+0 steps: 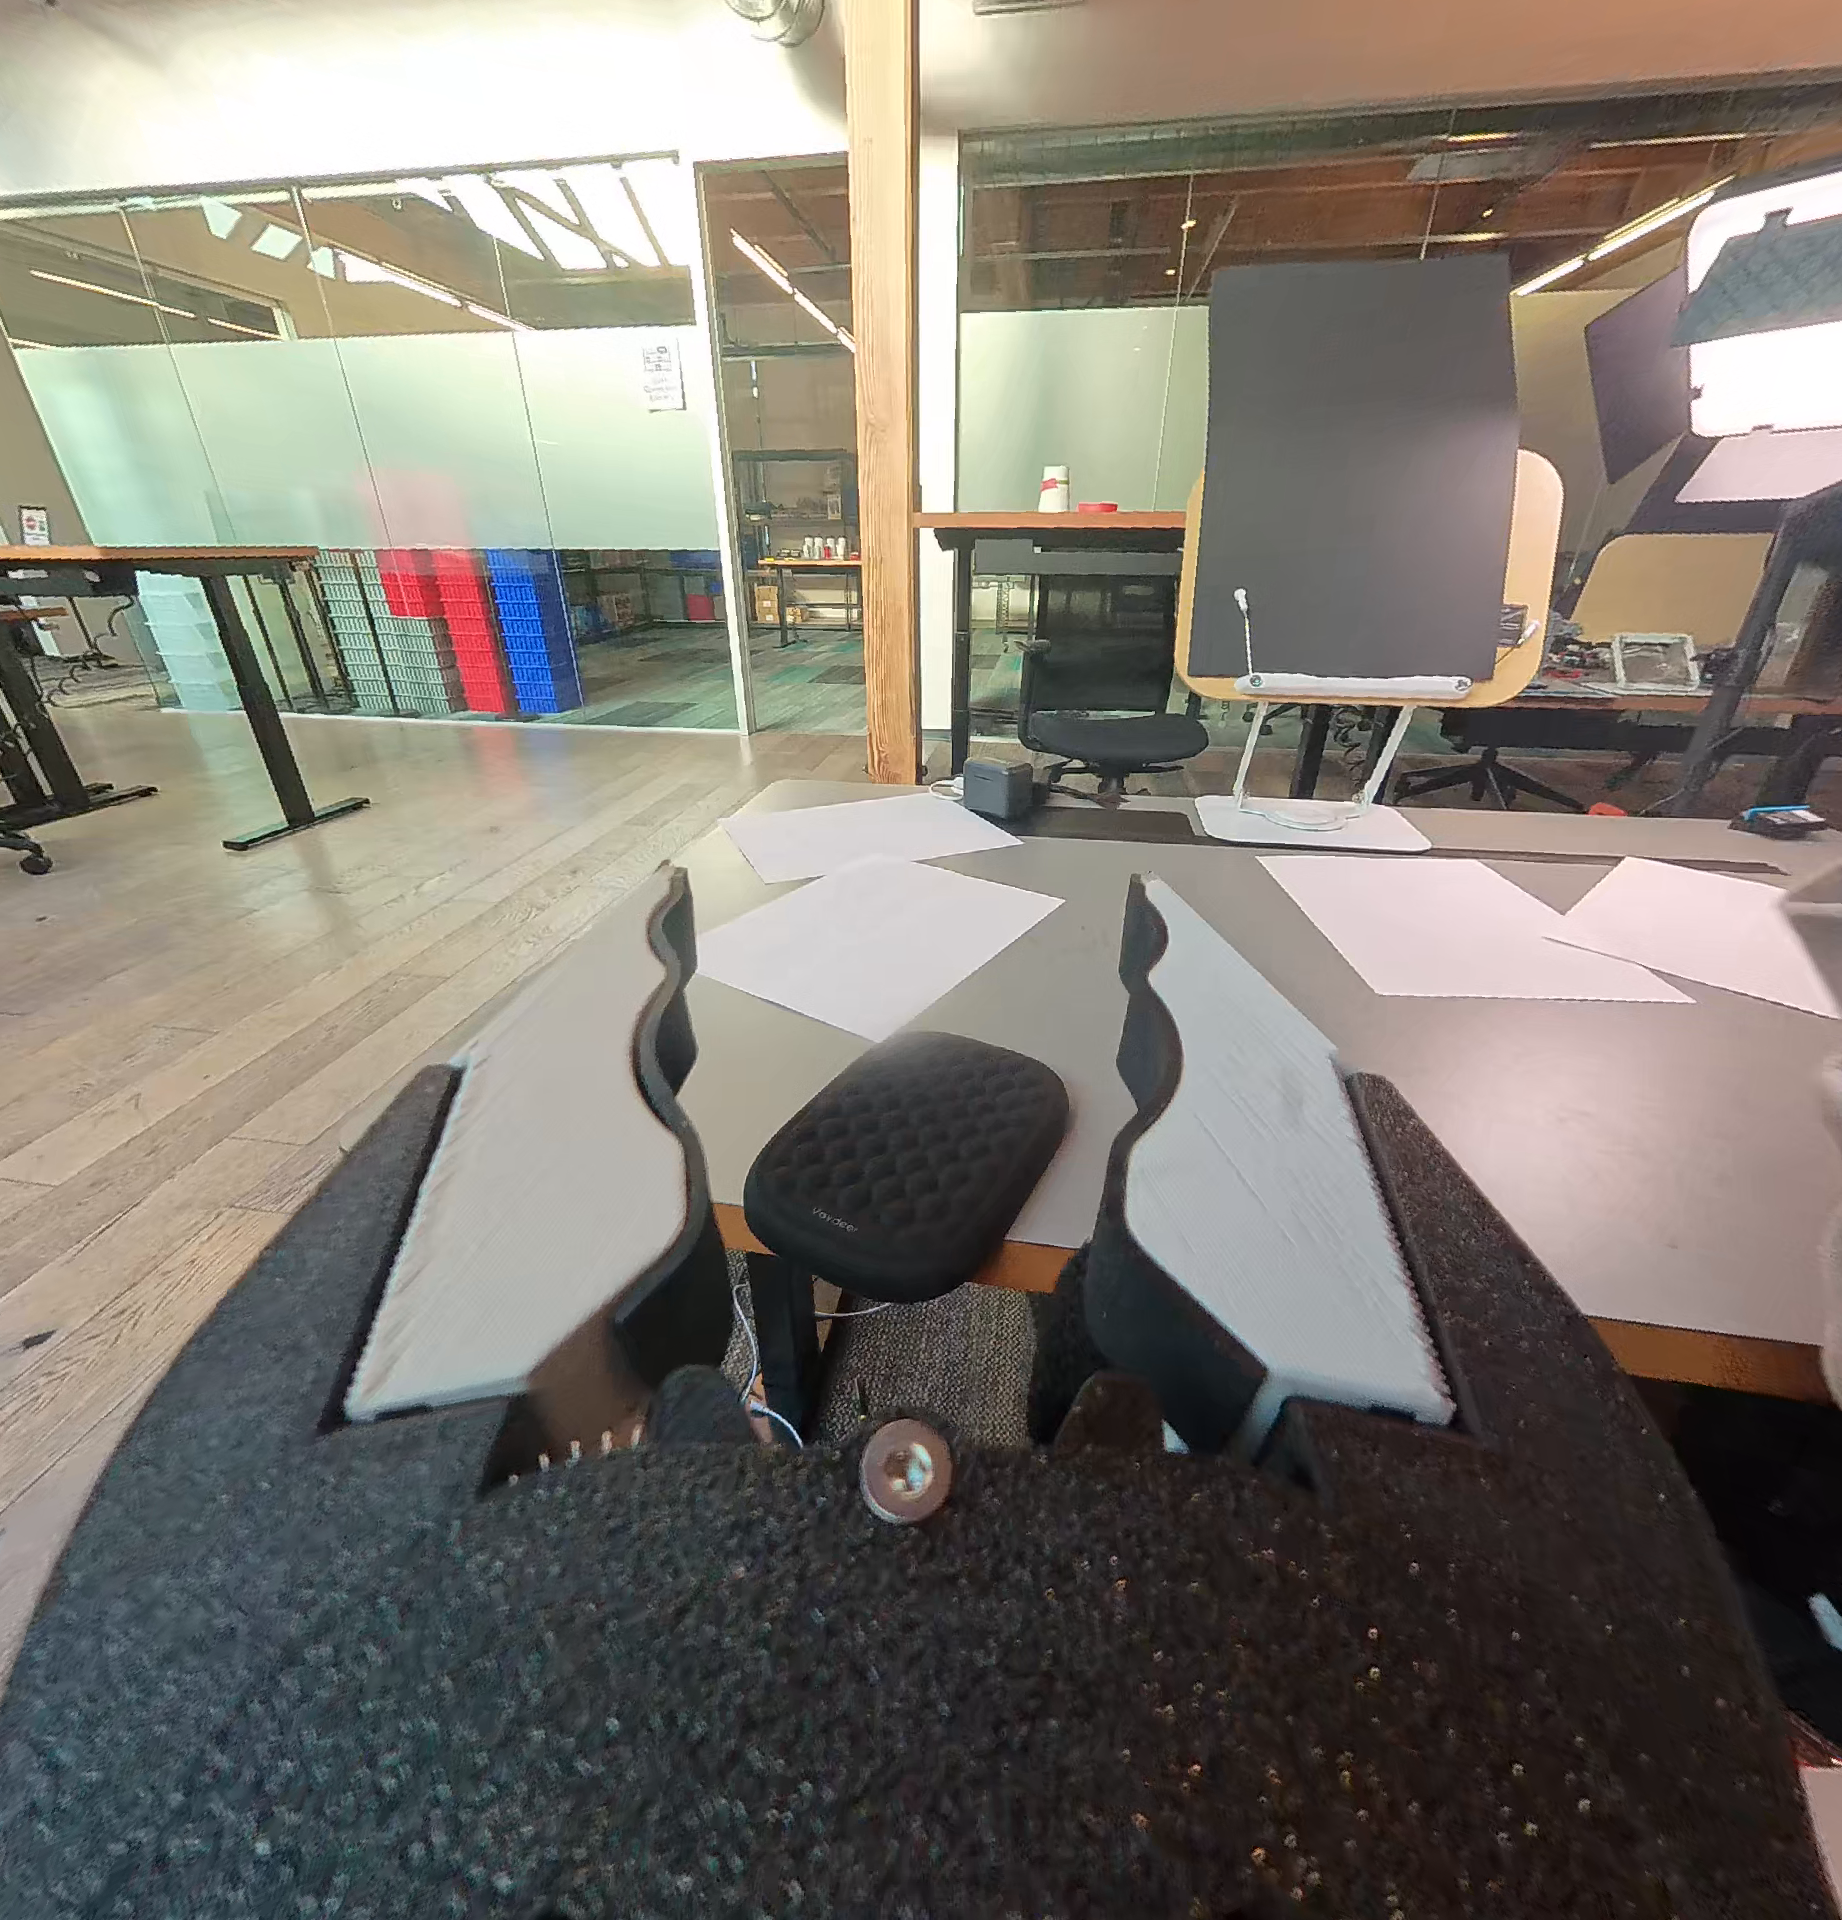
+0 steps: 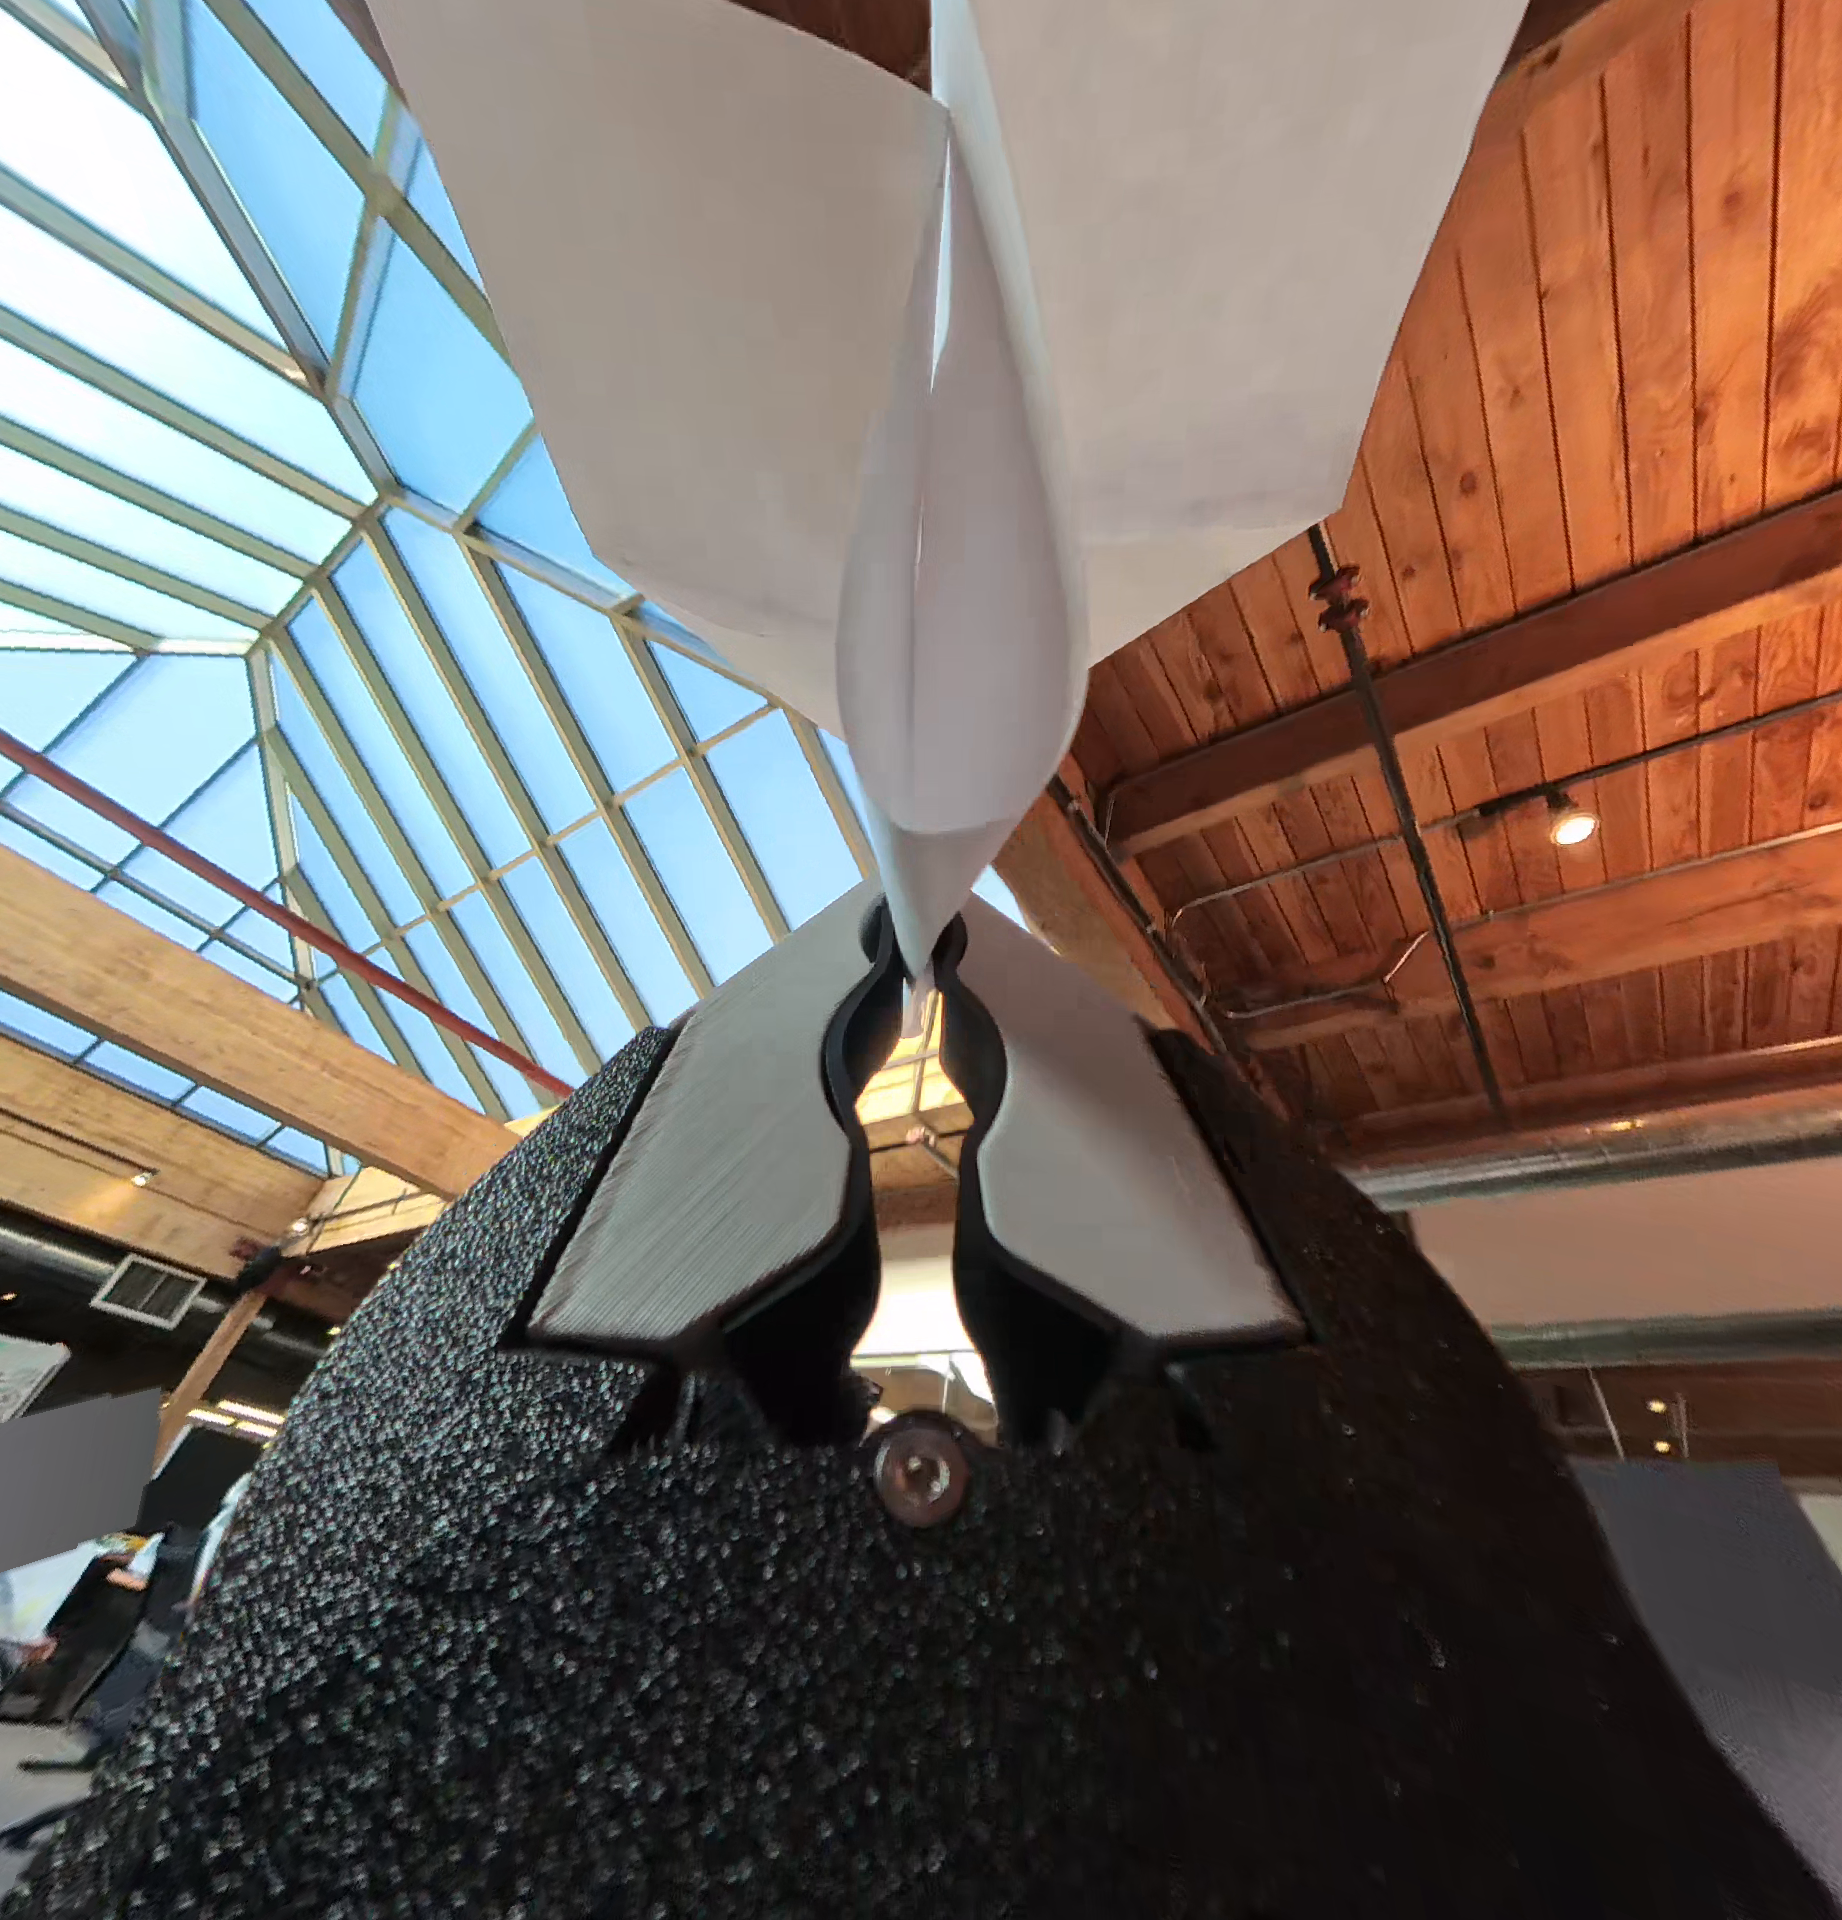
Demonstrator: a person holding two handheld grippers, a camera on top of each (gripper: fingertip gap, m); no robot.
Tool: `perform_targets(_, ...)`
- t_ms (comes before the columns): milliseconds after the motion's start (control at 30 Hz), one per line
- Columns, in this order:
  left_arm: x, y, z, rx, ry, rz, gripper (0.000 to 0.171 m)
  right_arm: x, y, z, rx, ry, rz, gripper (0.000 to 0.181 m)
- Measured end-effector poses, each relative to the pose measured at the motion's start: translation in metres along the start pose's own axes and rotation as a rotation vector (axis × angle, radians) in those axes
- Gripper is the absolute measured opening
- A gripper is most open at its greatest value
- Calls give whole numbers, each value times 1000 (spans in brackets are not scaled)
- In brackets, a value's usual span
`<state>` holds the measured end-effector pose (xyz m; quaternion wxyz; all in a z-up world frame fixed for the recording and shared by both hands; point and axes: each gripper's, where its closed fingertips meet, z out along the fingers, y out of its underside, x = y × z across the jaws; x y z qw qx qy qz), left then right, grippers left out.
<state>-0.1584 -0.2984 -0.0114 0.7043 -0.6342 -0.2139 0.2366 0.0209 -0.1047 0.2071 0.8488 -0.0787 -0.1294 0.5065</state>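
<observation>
The left gripper (image 1: 901,894) is released, its jaws spread wide and empty above the near edge of a grey table (image 1: 1519,1122). Between them lies a black padded armrest (image 1: 906,1164); beyond it, loose white sheets (image 1: 875,940) lie flat. The right gripper (image 2: 922,940) points upward, fingertips clenched on the tip of a folded white paper (image 2: 958,623), below a skylight (image 2: 221,468).

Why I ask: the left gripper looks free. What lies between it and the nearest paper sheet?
Only the black pad, on the table edge between the open left gripper fingers. The paper sheet lies just beyond.
</observation>
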Motion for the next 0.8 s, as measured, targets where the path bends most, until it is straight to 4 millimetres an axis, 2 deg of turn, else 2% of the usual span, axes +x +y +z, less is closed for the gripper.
perform_targets(133, -1, -6, -4, 13, 6, -7, 81, -23, 109, 14, -164, -20, 49, 0)
perform_targets(233, -2, -8, -5, 16, 5, 0, 81, -43, 168, 14, -254, -56, 75, 0)
perform_targets(333, -2, -6, -3, 5, 11, 1, 81, -54, 192, 16, -291, -83, 70, 0)
perform_targets(400, -1, -4, -1, 0, 18, -6, 81, -55, 191, 18, -290, -89, 66, 0)
perform_targets(500, 0, -5, 0, 1, 28, -22, 81, -46, 165, 21, -257, -86, 61, 0)
perform_targets(600, 3, -6, 1, 3, 33, -22, 81, -27, 109, 25, -182, -79, 56, 0)
perform_targets(667, 4, -7, 3, 0, 34, -20, 81, -11, 56, 26, -107, -78, 53, 0)
perform_targets(800, 7, -6, 4, -5, 39, -18, 81, 21, -74, 14, 87, -75, 13, 0)
